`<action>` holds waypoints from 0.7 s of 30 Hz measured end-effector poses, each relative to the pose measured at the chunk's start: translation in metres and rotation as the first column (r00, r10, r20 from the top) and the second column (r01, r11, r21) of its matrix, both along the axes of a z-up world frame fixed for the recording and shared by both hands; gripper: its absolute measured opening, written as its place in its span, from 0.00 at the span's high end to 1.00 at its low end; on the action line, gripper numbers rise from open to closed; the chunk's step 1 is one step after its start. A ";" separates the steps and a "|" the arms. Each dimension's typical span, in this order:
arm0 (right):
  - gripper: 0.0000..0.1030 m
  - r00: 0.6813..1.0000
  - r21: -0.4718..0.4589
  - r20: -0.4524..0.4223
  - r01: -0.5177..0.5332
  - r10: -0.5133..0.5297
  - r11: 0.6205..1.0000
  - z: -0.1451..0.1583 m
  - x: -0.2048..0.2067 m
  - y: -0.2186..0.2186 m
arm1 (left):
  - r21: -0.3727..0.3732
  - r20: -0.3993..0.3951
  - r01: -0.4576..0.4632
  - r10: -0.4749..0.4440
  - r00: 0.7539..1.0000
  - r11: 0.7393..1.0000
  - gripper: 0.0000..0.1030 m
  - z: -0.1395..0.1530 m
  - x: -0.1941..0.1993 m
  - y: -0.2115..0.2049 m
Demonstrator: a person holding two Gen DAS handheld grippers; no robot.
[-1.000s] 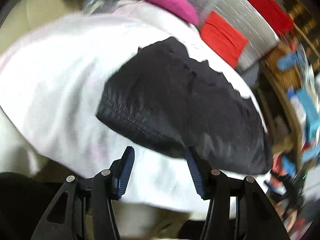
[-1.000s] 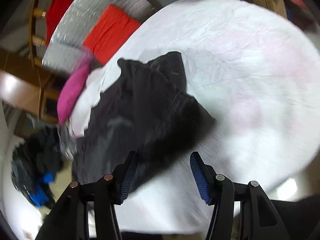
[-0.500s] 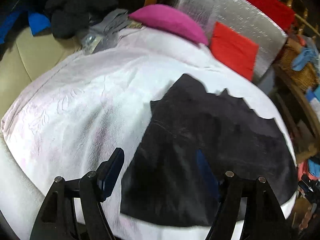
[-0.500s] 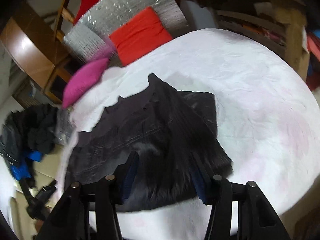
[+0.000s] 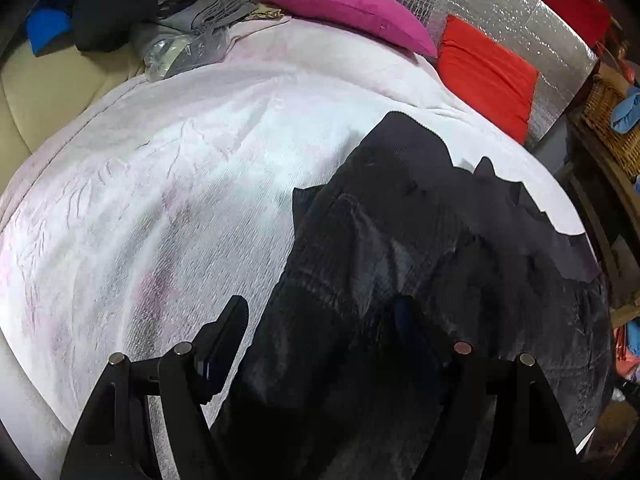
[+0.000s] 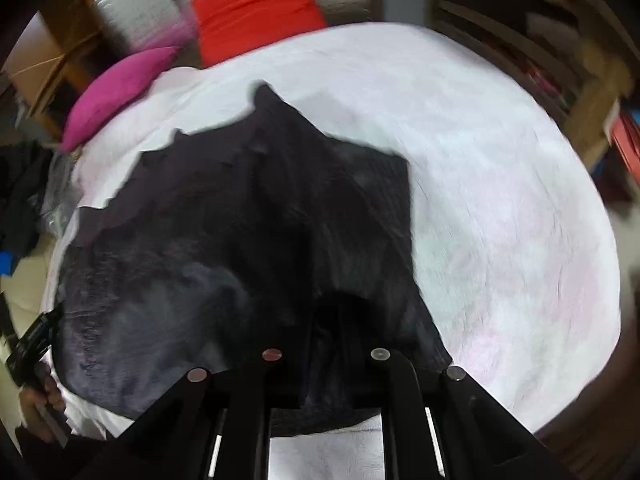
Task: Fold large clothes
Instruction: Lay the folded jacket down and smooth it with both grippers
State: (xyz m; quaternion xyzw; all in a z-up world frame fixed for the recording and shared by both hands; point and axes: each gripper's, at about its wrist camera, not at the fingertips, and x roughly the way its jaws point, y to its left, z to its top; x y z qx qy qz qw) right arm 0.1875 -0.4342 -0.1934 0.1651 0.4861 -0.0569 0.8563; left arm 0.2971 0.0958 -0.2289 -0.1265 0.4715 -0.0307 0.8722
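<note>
A large black garment [image 5: 420, 280] lies spread on a white bed cover [image 5: 160, 200]; it also shows in the right wrist view [image 6: 224, 220]. My left gripper [image 5: 320, 320] is open, its fingers astride the garment's near left edge, the right finger dark against the cloth. My right gripper [image 6: 324, 332] has its fingers drawn close together on a raised fold of the garment's near edge; the fingertips are hidden in the black cloth.
A magenta pillow [image 5: 348, 4] and a red cushion [image 5: 488, 72] lie at the far edge by silver foil sheeting [image 5: 500, 8]. Dark and grey clothes [image 5: 160, 8] are heaped at the far left. Wooden shelves [image 6: 560, 60] stand to the right.
Both grippers moved in low over the garment's near edge. The right gripper's fingers closed from wide open onto a fold of the cloth. The left gripper stayed open.
</note>
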 end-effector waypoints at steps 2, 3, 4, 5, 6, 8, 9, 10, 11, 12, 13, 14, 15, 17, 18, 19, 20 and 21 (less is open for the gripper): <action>0.83 0.999 -0.016 0.046 -0.008 0.009 1.000 0.015 0.013 0.002 | -0.008 0.007 -0.004 0.004 1.000 1.000 0.25 0.002 -0.002 0.000; 0.83 0.998 -0.026 0.057 -0.013 0.015 1.000 0.020 0.026 0.003 | -0.010 0.012 -0.004 0.004 1.000 1.000 0.25 0.003 -0.002 -0.002; 0.83 0.998 -0.028 0.063 -0.017 0.018 0.999 0.023 0.036 0.004 | -0.013 0.020 -0.005 0.006 1.000 1.000 0.25 0.005 -0.003 -0.002; 0.83 0.997 -0.025 0.074 -0.020 0.022 0.999 0.025 0.053 0.005 | -0.013 0.028 -0.008 0.008 1.000 1.000 0.25 0.006 -0.003 -0.003; 0.83 0.997 -0.014 0.073 -0.028 0.029 1.000 0.024 0.067 0.007 | -0.010 0.039 -0.008 0.009 0.999 1.000 0.25 0.008 -0.003 -0.004; 0.83 0.998 0.020 0.054 -0.043 0.042 0.999 0.018 0.095 0.011 | 0.007 0.059 -0.008 0.008 0.998 1.000 0.25 0.011 -0.002 -0.005; 0.83 0.998 0.029 0.045 -0.043 0.042 0.999 0.015 0.105 0.012 | 0.025 0.066 -0.011 0.009 0.998 1.000 0.25 0.012 -0.001 -0.006; 0.83 0.999 0.027 0.032 -0.039 0.038 0.999 0.009 0.116 0.014 | 0.050 0.072 -0.011 0.008 0.997 0.999 0.25 0.012 0.000 -0.008; 0.83 1.000 0.006 0.012 -0.024 0.024 1.000 0.002 0.129 0.014 | 0.068 0.072 -0.008 0.003 0.997 0.998 0.25 0.012 0.001 -0.009; 0.83 1.000 -0.018 -0.009 -0.006 0.006 1.000 -0.007 0.139 0.013 | 0.090 0.068 -0.001 -0.005 0.998 0.996 0.25 0.010 0.002 -0.012; 0.83 0.999 -0.041 -0.032 0.008 -0.010 0.999 -0.015 0.144 0.013 | 0.111 0.061 0.005 -0.012 0.998 0.994 0.25 0.008 0.004 -0.014; 0.84 0.998 -0.075 -0.062 0.018 -0.023 0.997 -0.026 0.151 0.011 | 0.123 0.053 0.013 -0.020 0.998 0.992 0.25 0.006 0.006 -0.017; 0.84 0.995 -0.091 -0.092 0.018 -0.027 0.996 -0.038 0.158 0.008 | 0.127 0.048 0.020 -0.027 0.998 0.992 0.24 0.004 0.007 -0.018; 0.84 0.995 -0.039 -0.085 0.040 -0.043 0.998 -0.055 0.159 -0.002 | 0.133 0.034 0.038 -0.043 0.999 0.990 0.24 0.001 0.011 -0.022; 0.84 0.996 -0.035 -0.076 0.046 -0.049 0.998 -0.053 0.156 -0.003 | 0.134 0.033 0.041 -0.045 0.998 0.990 0.24 0.001 0.012 -0.022; 0.84 0.996 -0.037 -0.079 0.046 -0.048 0.998 -0.051 0.153 -0.002 | 0.132 0.035 0.038 -0.043 0.998 0.991 0.24 0.002 0.011 -0.022; 0.84 0.995 -0.043 -0.082 0.045 -0.048 0.998 -0.048 0.147 -0.001 | 0.125 0.037 0.033 -0.038 0.999 0.992 0.24 0.003 0.010 -0.021; 0.84 0.995 -0.046 -0.086 0.045 -0.049 0.998 -0.044 0.141 -0.001 | 0.120 0.040 0.030 -0.035 0.999 0.992 0.24 0.006 0.009 -0.020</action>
